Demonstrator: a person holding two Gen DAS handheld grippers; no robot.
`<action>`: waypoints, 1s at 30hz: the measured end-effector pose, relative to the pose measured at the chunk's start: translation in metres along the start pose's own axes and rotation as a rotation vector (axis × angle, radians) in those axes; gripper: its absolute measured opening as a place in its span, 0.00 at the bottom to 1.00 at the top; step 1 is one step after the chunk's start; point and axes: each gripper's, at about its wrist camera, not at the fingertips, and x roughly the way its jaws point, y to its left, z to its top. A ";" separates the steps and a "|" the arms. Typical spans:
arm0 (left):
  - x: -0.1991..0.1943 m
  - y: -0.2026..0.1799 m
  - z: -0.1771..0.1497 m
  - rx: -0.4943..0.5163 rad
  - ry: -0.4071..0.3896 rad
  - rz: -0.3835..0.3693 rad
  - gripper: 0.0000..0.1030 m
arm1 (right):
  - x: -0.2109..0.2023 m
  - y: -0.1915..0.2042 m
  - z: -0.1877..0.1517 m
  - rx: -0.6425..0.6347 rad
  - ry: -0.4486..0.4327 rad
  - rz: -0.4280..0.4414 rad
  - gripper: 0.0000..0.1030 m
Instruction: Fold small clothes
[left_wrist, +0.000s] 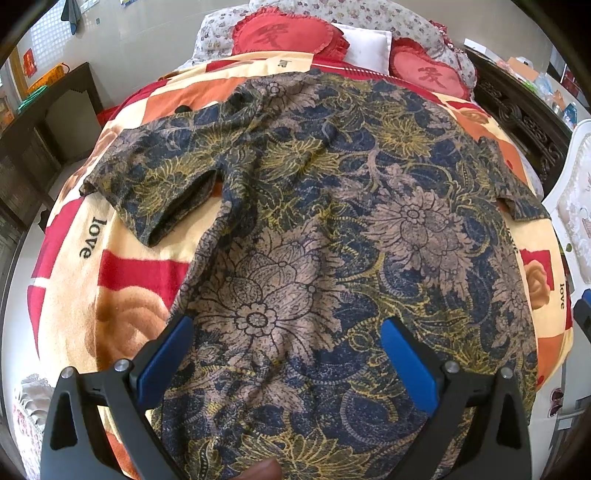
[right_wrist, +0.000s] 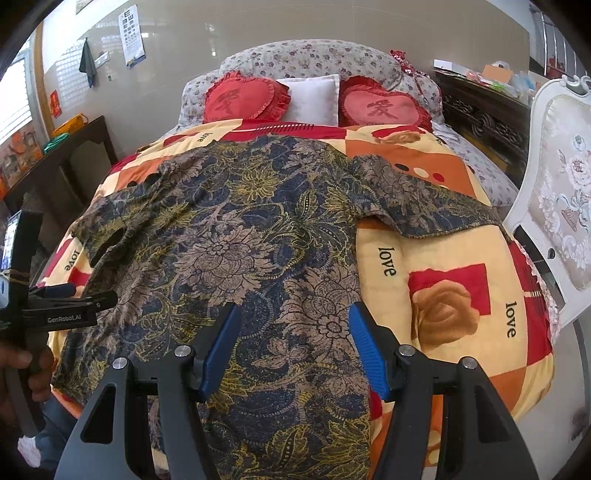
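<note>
Right gripper (right_wrist: 291, 354) angled down, jaws apart, over floral shirt (right_wrist: 229, 236).

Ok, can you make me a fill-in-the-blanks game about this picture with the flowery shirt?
1. The floral shirt lies spread flat on a blanket printed with the word ____.
2. Both red cushions at the head of the bed are shaped like ____.
3. Between those cushions sits a ____ pillow.
4. The right gripper has ____ pads, standing open above the shirt.

Missing words: love; hearts; white; blue
</note>
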 end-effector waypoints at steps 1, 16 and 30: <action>0.000 0.000 0.000 0.002 0.000 0.000 1.00 | 0.000 0.000 0.000 -0.002 0.000 -0.001 0.72; 0.011 0.001 0.000 0.002 0.011 0.007 1.00 | 0.005 0.007 0.005 -0.004 -0.020 0.014 0.73; 0.076 -0.016 0.053 0.111 -0.078 0.016 1.00 | 0.078 0.014 0.045 0.077 0.066 0.043 0.73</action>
